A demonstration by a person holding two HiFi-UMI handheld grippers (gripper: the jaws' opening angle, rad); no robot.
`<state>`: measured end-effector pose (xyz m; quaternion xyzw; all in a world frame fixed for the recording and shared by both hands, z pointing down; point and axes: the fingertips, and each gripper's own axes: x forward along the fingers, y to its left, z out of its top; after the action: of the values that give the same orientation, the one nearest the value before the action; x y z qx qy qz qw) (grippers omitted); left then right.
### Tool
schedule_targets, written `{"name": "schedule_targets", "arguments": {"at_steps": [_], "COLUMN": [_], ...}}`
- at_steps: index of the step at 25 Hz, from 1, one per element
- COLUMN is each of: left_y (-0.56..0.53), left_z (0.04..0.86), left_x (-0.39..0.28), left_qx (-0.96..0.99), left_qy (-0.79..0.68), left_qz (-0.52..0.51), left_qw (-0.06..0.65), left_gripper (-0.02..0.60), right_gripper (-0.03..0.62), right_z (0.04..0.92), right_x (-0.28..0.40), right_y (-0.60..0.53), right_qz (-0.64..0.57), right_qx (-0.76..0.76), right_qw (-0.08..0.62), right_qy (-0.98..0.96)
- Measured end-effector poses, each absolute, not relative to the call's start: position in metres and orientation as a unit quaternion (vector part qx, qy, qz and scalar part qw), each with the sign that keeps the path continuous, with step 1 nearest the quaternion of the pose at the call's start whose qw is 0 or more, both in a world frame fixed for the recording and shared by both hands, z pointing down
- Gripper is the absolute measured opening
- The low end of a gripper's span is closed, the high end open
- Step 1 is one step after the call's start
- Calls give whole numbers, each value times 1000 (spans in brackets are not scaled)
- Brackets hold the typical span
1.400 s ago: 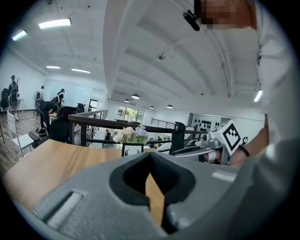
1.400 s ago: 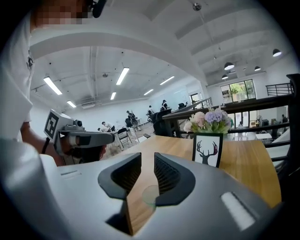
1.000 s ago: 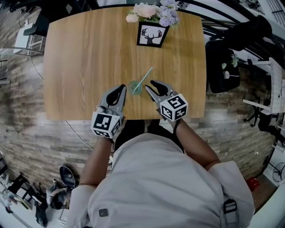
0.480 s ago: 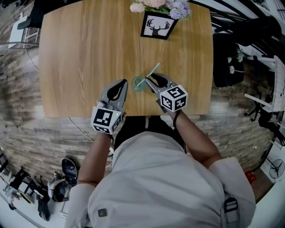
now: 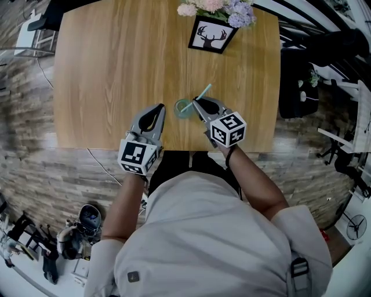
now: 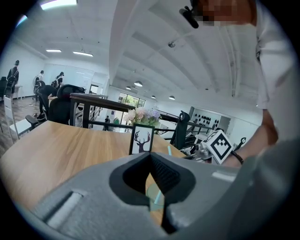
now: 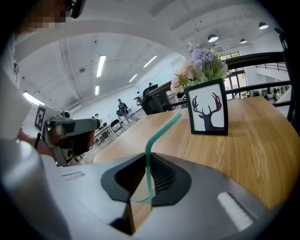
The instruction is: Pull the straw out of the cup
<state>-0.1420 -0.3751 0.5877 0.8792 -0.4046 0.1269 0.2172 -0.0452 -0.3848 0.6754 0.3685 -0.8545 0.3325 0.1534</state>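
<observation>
A clear greenish cup stands near the table's front edge, with a teal bent straw leaning out to the upper right. My right gripper is just right of the cup; its jaws have just been closing and now pinch the straw at its lower stem, shut on it. My left gripper rests just left of the cup, apart from it, shut with nothing held. Through the gap behind its jaws I see the cup.
A framed deer picture and a bunch of flowers stand at the far edge of the wooden table. A black chair is off the right side. The person stands at the table's near edge.
The right gripper's jaws, apart beside the cup a second ago, have closed around the straw. Both grippers have sunk a little toward the table.
</observation>
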Motion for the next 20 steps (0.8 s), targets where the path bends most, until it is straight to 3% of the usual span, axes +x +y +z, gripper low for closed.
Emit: {"name": "schedule_targets", "arguments": {"at_steps": [20], "left_y": [-322], "left_z": [514], "left_x": [-118], "left_qx": [871], "left_qy": [-459], "left_qz": [98], "left_qw": [147], "left_gripper": [5], "right_gripper": [41], "right_z": [543], "right_x": [-34], "right_y": [-356], "right_qz": [223], "right_qx": [330], "right_qw": [88], "right_qy": [-913]}}
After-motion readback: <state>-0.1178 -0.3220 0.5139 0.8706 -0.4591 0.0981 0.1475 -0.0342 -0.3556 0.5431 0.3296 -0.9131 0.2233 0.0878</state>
